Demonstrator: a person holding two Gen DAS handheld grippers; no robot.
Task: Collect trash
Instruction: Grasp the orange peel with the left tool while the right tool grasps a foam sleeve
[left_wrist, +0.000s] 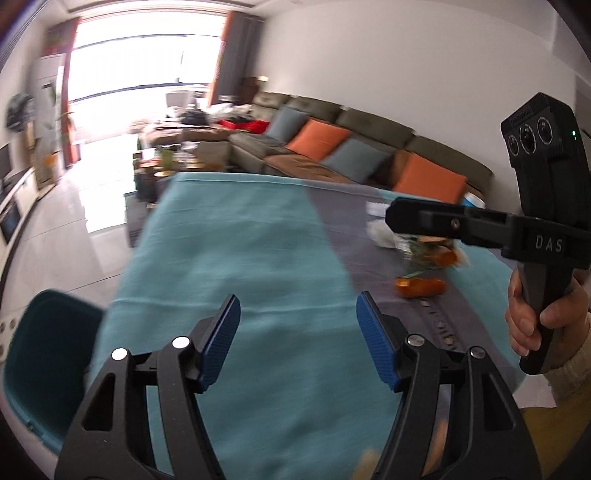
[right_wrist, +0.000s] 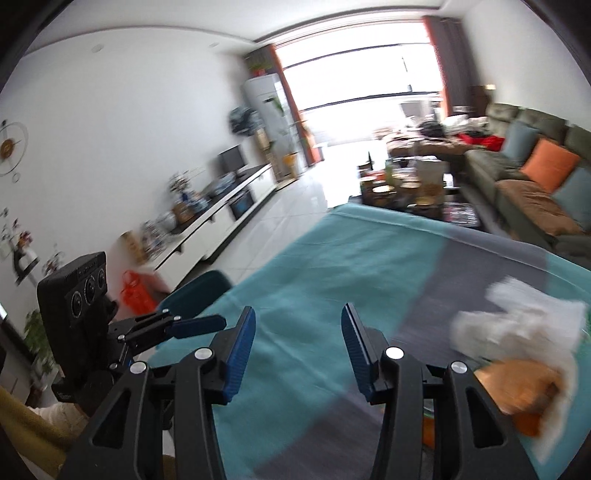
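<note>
Both tools empty above the teal-and-grey table (left_wrist: 240, 258). Left tool (left_wrist: 297, 341) wide apart; right tool (right_wrist: 298, 350) wide apart. Trash pile (right_wrist: 517, 354), white paper and orange wrappers, lies on table's right side, blurred.

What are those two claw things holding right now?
Nothing. The left gripper and right gripper are both open and empty above the tablecloth.

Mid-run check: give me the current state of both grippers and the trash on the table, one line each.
left gripper: open, empty, over the teal cloth.
right gripper: open, empty, above the table.
orange wrapper: lying loose on the grey cloth strip, not gripped.
white crumpled paper: lying on the table, untouched, blurred.
tablecloth: spread flat over the table.
</note>
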